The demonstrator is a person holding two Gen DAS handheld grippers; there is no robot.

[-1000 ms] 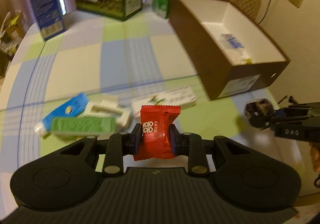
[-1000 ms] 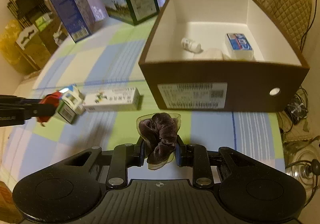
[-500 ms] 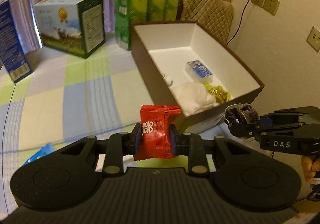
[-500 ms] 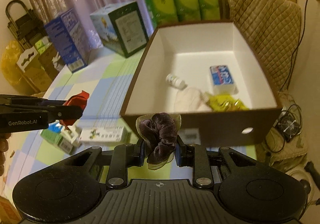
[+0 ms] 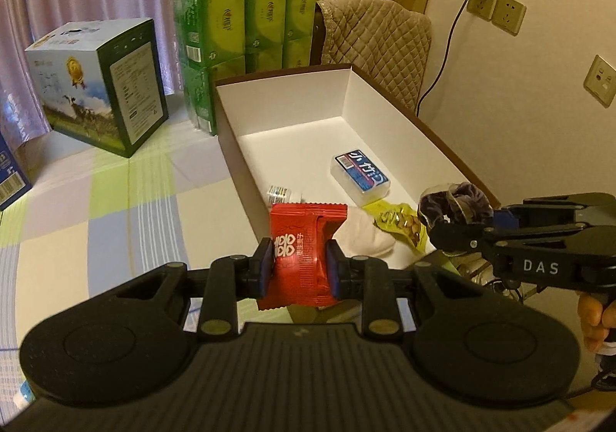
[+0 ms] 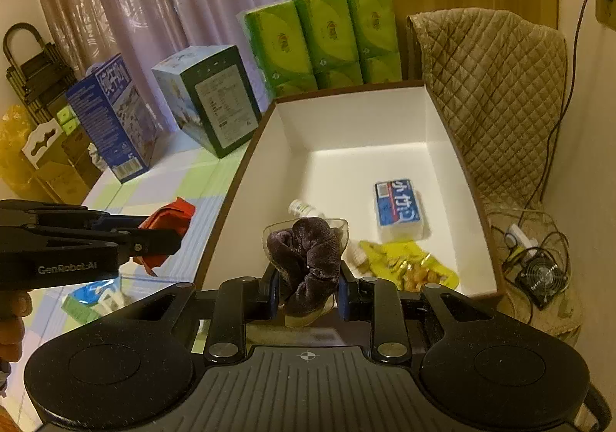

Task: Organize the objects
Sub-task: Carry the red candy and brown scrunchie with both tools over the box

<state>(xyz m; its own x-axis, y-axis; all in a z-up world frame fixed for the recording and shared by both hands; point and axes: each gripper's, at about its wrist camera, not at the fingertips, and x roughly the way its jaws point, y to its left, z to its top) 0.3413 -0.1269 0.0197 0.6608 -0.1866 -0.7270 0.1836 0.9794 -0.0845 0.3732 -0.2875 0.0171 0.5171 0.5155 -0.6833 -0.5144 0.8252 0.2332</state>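
My left gripper (image 5: 299, 266) is shut on a red snack packet (image 5: 304, 251), held above the near left corner of the brown box (image 5: 269, 128). My right gripper (image 6: 308, 287) is shut on a dark purple velvet scrunchie (image 6: 308, 255), over the box's near wall (image 6: 219, 231). Each gripper shows in the other's view: the right one with the scrunchie (image 5: 454, 201), the left one with the packet (image 6: 169, 216). Inside the white-lined box lie a blue-labelled plastic case (image 5: 360, 174), a small bottle (image 5: 279, 193), a white cloth (image 5: 365, 235) and a yellow snack bag (image 6: 415, 266).
A blue-green carton (image 5: 104, 85), green tissue packs (image 5: 246, 27) and a blue box (image 6: 111, 116) stand at the table's far side. A quilted chair back (image 6: 492, 104) is behind the brown box. Small packages (image 6: 92, 301) lie on the checked tablecloth at left. A fan and cables (image 6: 539, 274) sit on the floor.
Both grippers have risen and moved forward from the table's loose items to the box's near end, each keeping its object. The box's contents now show from above.
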